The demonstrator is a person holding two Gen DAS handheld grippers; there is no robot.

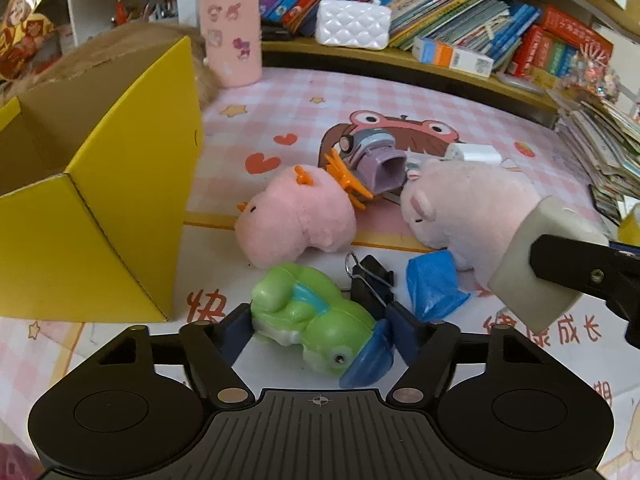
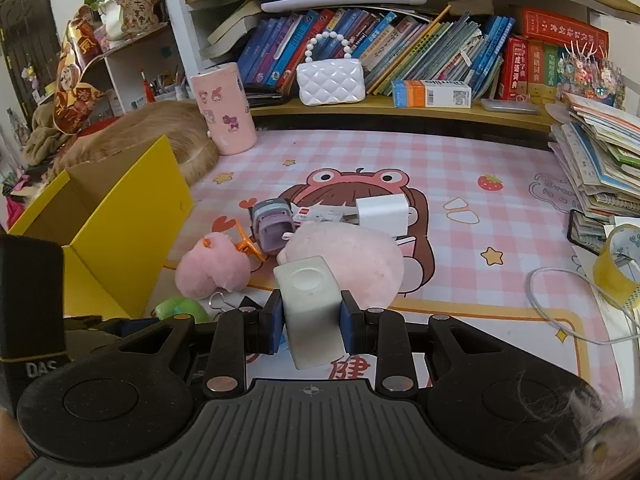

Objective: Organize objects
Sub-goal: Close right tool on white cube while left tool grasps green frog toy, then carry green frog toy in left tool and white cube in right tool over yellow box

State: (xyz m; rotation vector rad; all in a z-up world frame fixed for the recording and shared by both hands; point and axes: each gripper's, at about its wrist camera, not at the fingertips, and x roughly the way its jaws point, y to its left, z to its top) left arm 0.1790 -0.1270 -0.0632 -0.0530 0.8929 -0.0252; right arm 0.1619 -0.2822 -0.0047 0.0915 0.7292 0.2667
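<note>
Left tongs straddle a green frog toy lying on its side on the pink checkered surface; both blue pads sit against the toy's flanks, so a grasp on it, toy not lifted. Right tongs clenched on a white block, held above the surface; in the left view the same block shows at the right edge, in front of a pale pink plush. Open yellow box stands left of the toys, flap up. Between box and pale plush: darker pink plush with orange bits, orange claw clip touching it, purple sharpener just behind. Black binder clip and crumpled blue wrapper lie just beyond the frog. White charger sits behind the pale plush. Pink cylinder at the back, white quilted purse on the shelf with books. Tape roll far right.
</note>
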